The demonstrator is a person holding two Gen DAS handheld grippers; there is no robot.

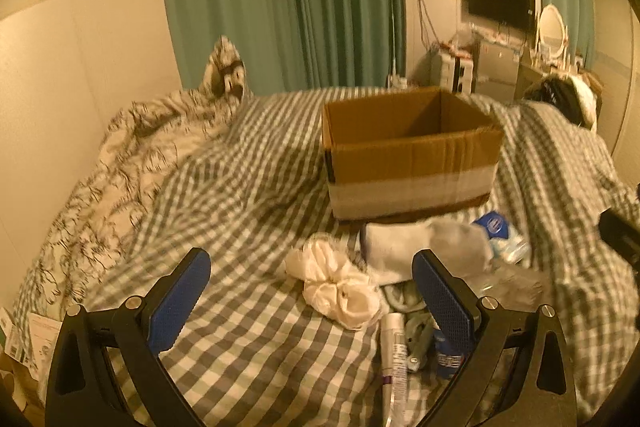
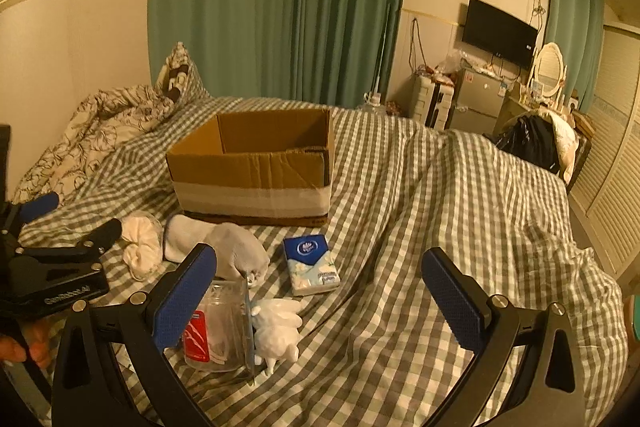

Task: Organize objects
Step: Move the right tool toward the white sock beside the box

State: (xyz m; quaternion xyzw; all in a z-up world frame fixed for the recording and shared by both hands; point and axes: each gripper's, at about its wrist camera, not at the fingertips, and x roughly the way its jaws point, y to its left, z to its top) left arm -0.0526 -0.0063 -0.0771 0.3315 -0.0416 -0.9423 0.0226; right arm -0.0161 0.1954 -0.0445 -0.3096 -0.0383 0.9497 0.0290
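Both of your tools are spread wide and empty: the left gripper hangs over the cream scrunchie, the right gripper above the checked bedsheet, just right of the clutter. The open cardboard box sits at the far side of that pile and looks empty.

Your main risk is the clear glass jar lying on its side, touching the white figurine; a glancing pinch could roll it (soft bedding gives way) and knock the figurine over. The tissue pack may squash and slip. On the left, the white tube lies close enough to the scrunchie to get snagged.
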